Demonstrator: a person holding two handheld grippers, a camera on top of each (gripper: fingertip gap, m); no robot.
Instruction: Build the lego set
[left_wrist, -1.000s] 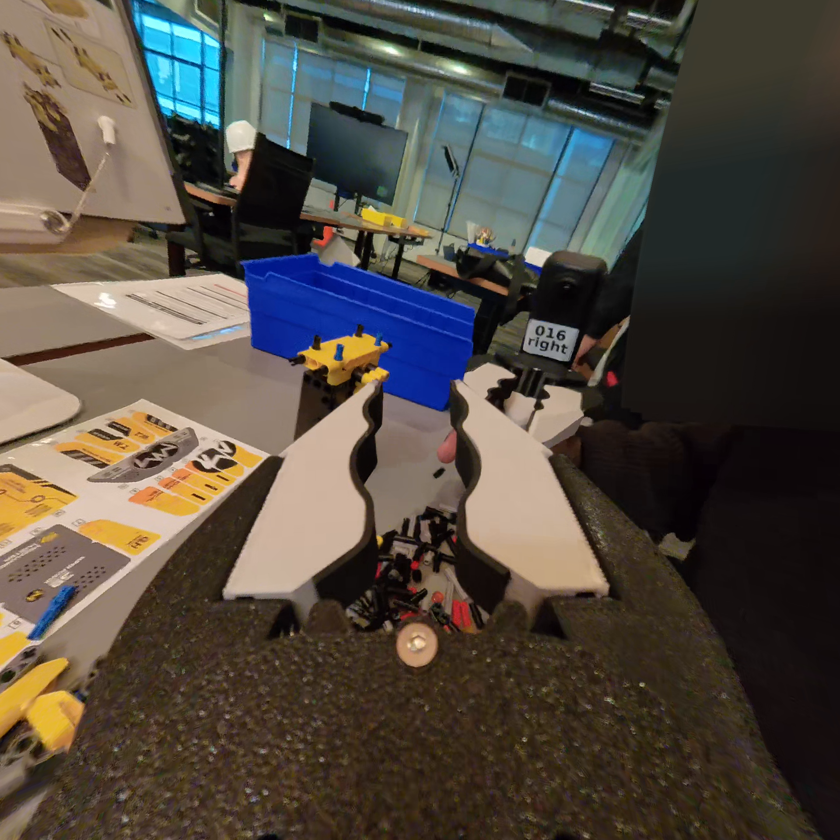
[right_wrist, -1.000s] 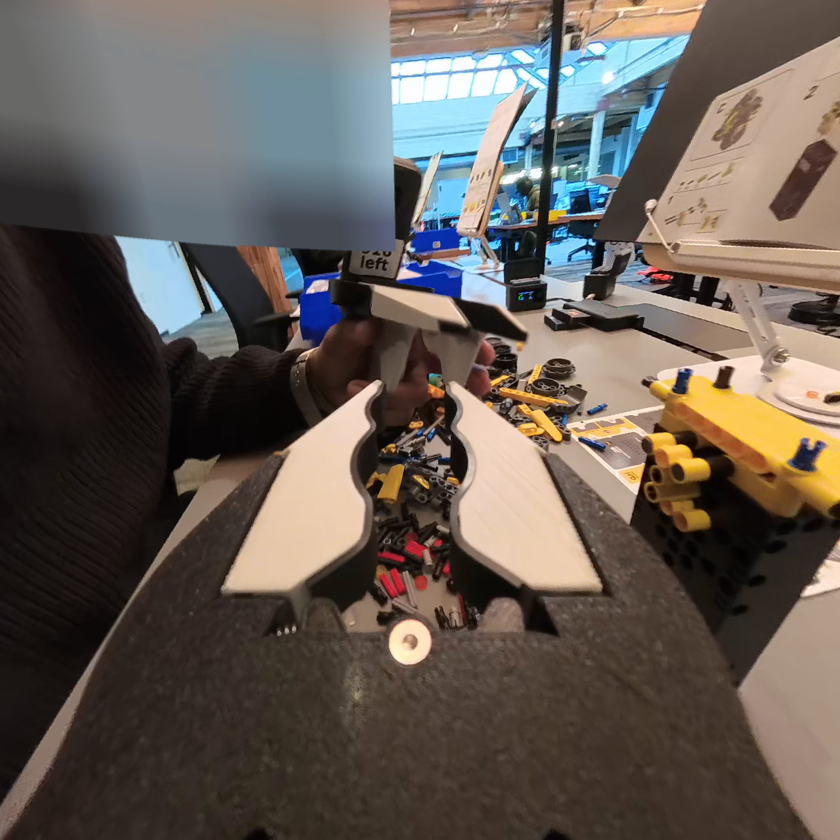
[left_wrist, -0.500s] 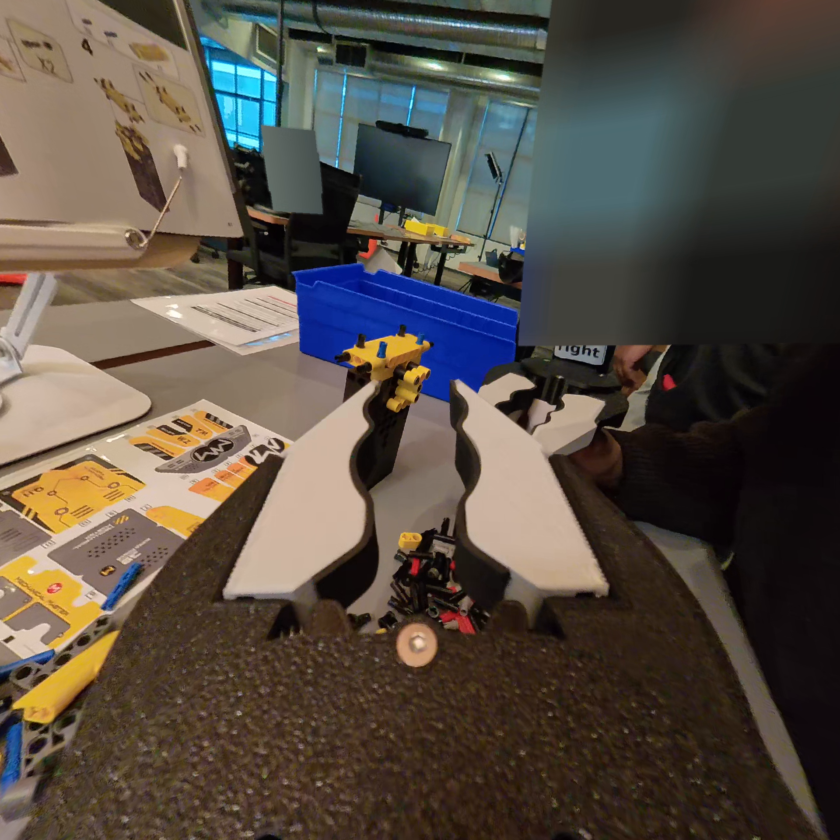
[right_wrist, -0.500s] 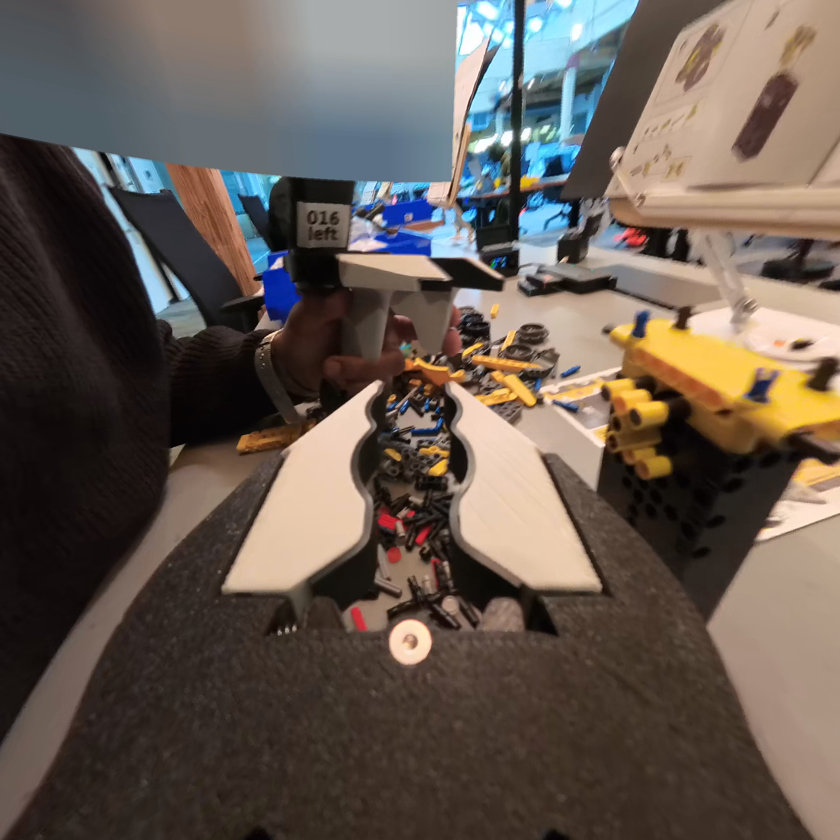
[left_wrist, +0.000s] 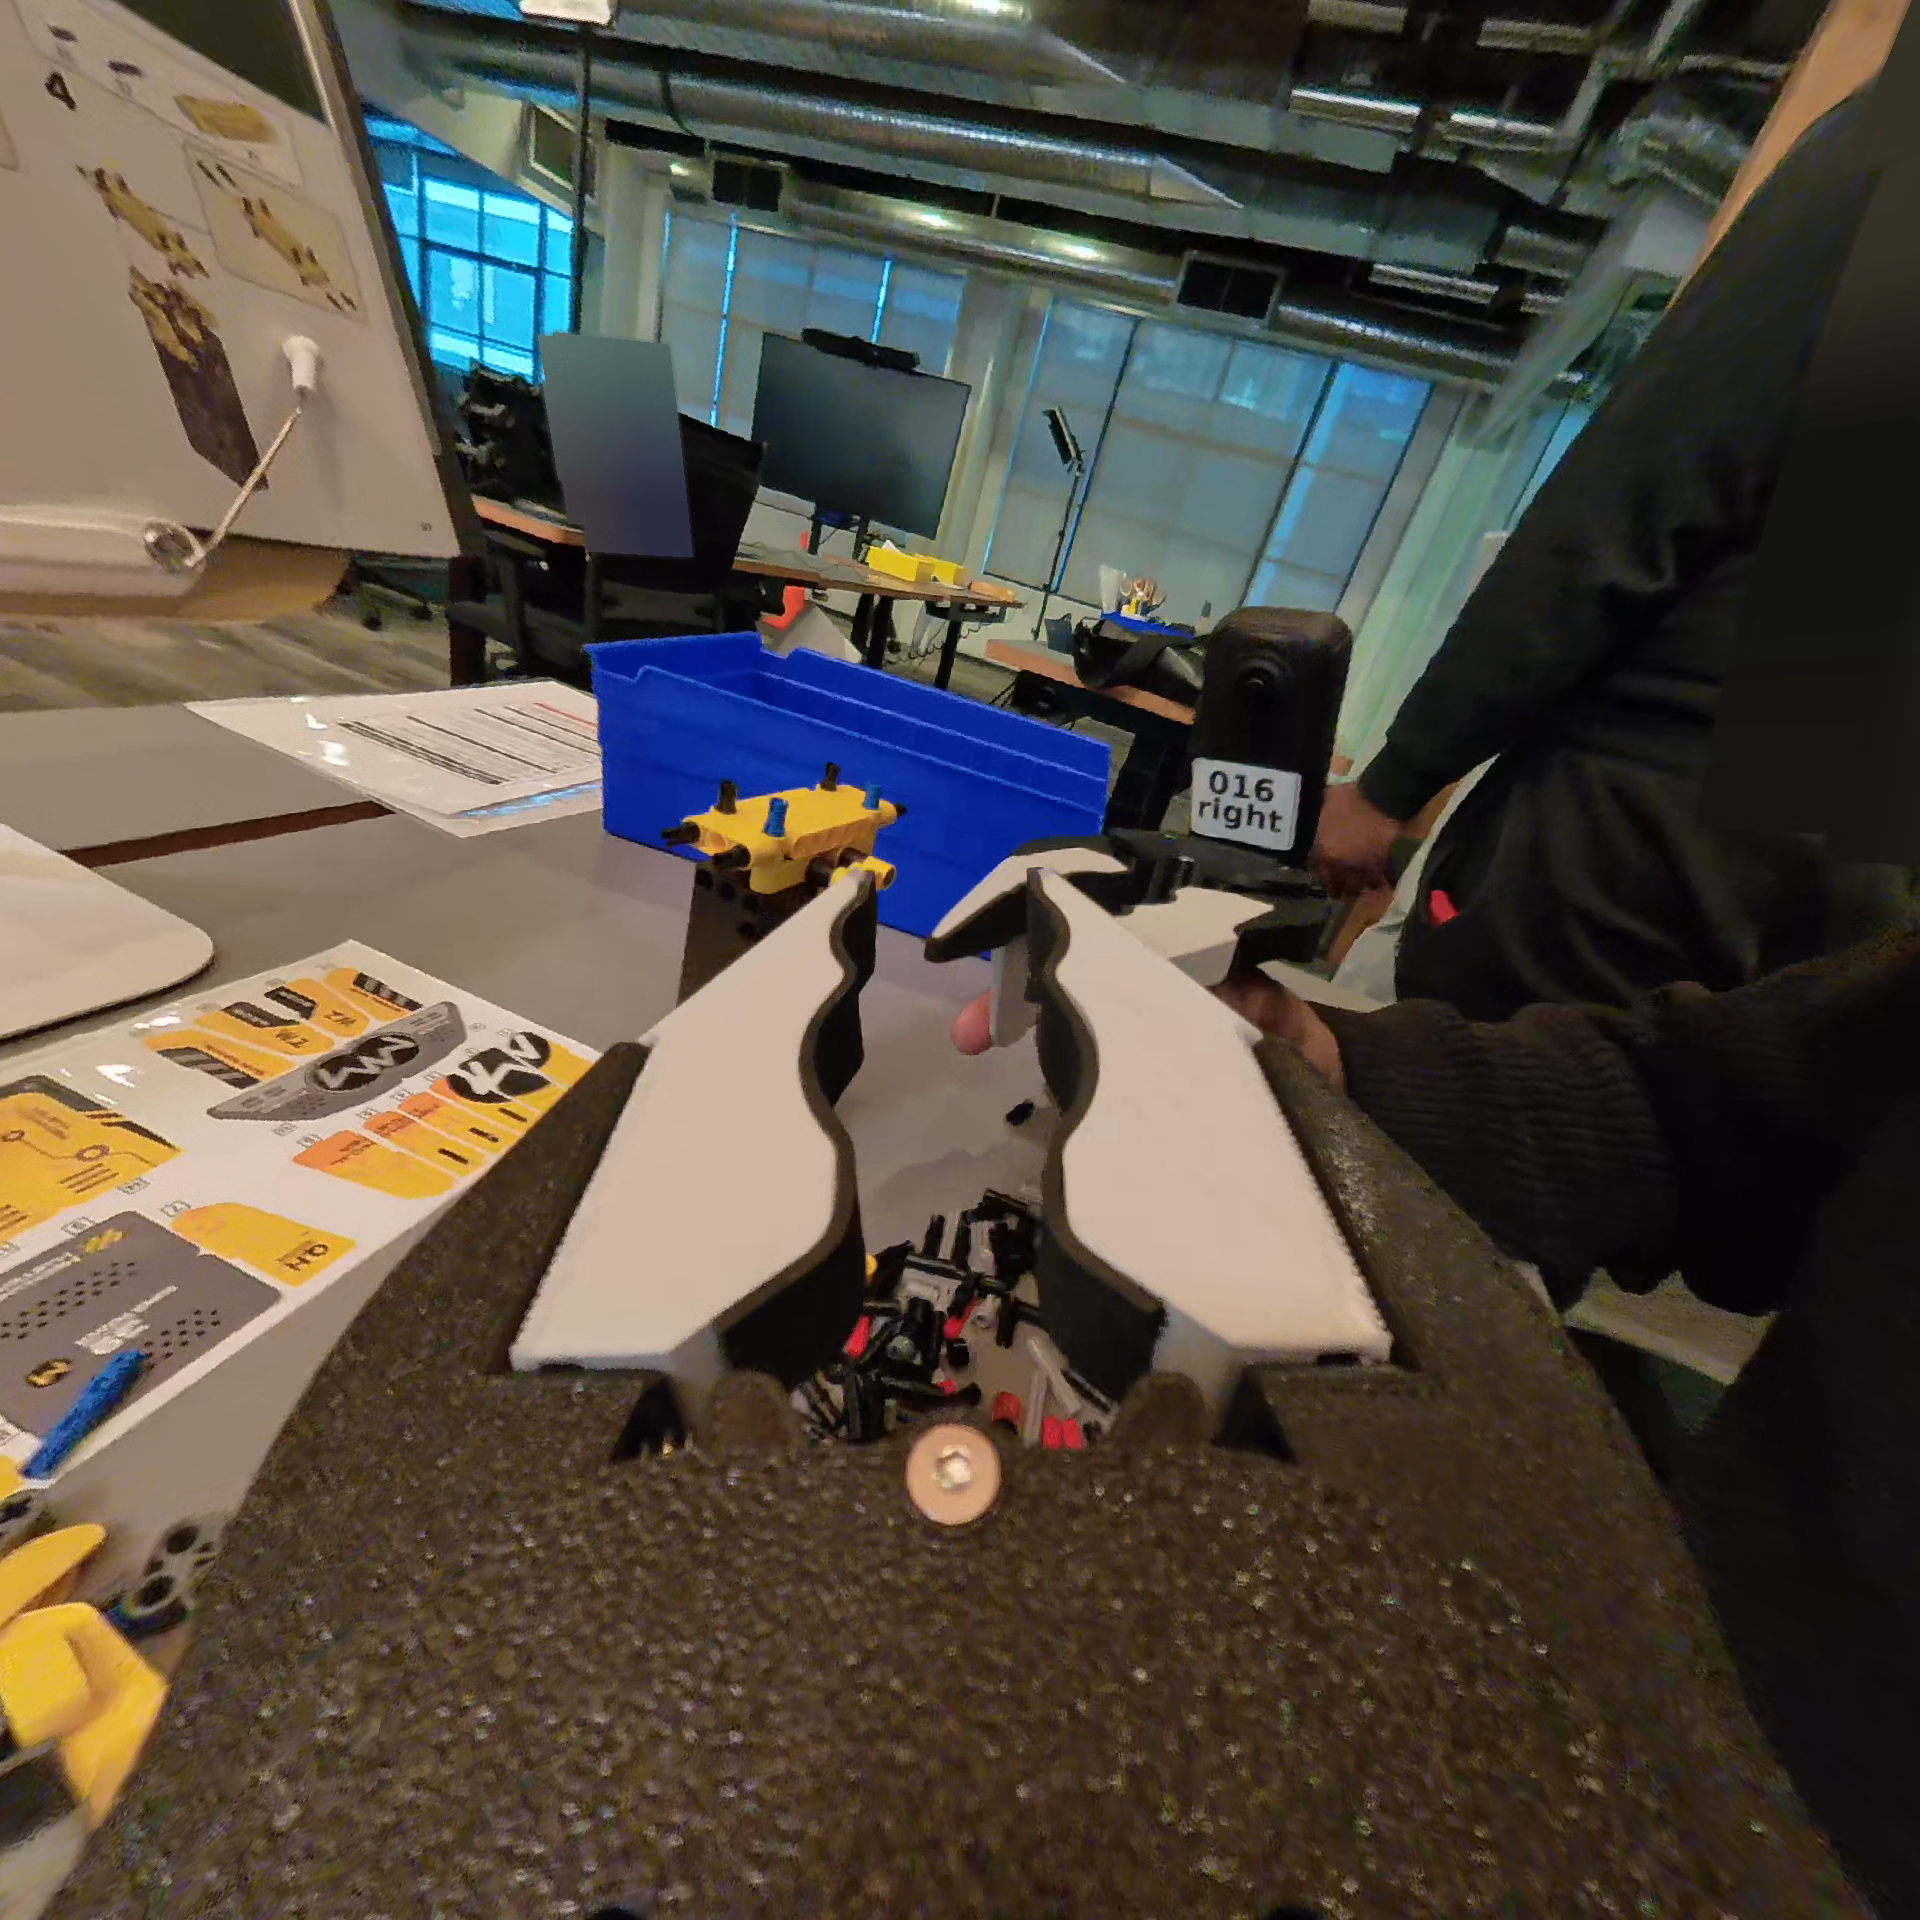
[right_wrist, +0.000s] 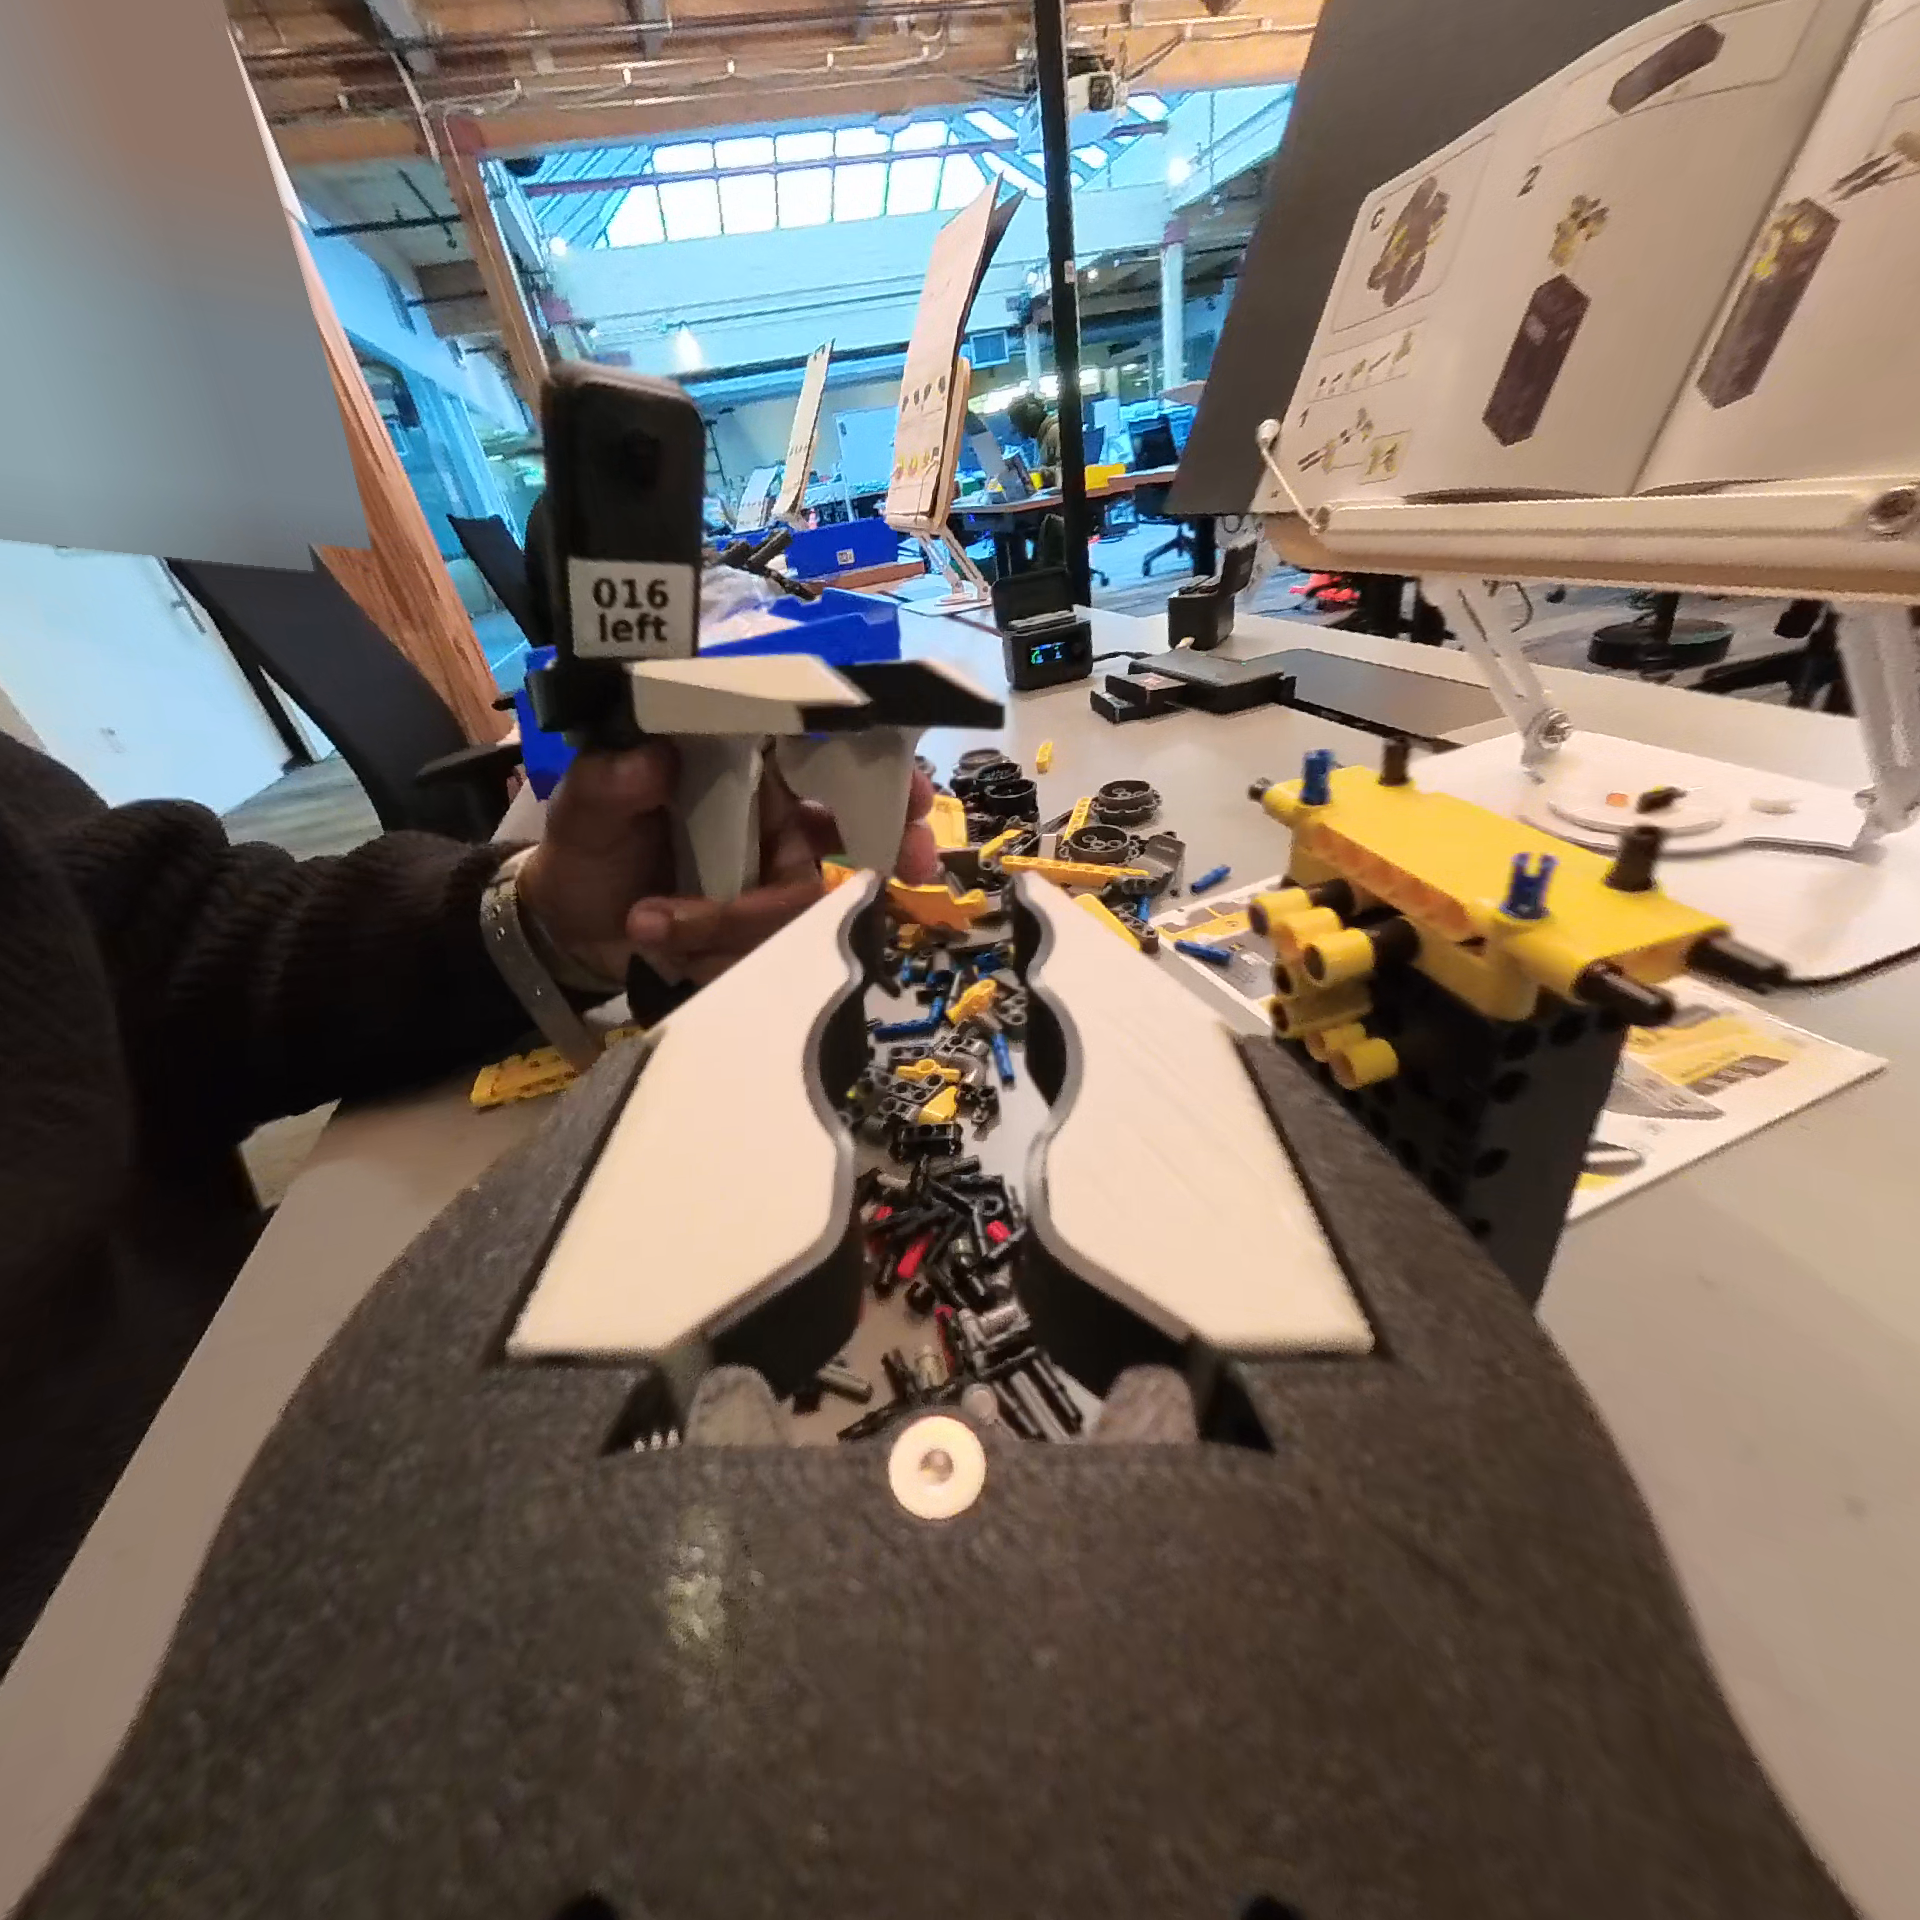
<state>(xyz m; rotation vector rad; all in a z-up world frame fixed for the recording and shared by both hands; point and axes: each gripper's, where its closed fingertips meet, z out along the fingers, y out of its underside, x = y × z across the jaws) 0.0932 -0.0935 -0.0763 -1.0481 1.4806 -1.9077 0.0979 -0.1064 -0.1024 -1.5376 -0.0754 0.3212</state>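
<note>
Here, a blue plastic bin (left_wrist: 852, 748) stands on the grey table (left_wrist: 468, 904) behind a black block tower with a yellow top (left_wrist: 774, 873); from this low angle its inside is hidden, so contents cannot be told. A second blue bin (right_wrist: 821, 634) shows far off in the right wrist view, behind the left gripper, contents likewise unclear. Left gripper (left_wrist: 945, 914): jaws apart with a clear gap at the tips, nothing between them, held above a heap of small black and red pins (left_wrist: 935, 1320); its left fingertip sits visually against the tower's yellow top, contact uncertain. Right gripper (right_wrist: 945, 894): jaws apart, narrow gap at the tips, empty, over a loose pile of black, red, yellow and blue building pieces (right_wrist: 935, 1122). The tower stands just right of it (right_wrist: 1455, 997), upright on a yellow and grey sticker sheet (right_wrist: 1704, 1070). Open instruction booklet on a stand (right_wrist: 1621, 291) behind.
</note>
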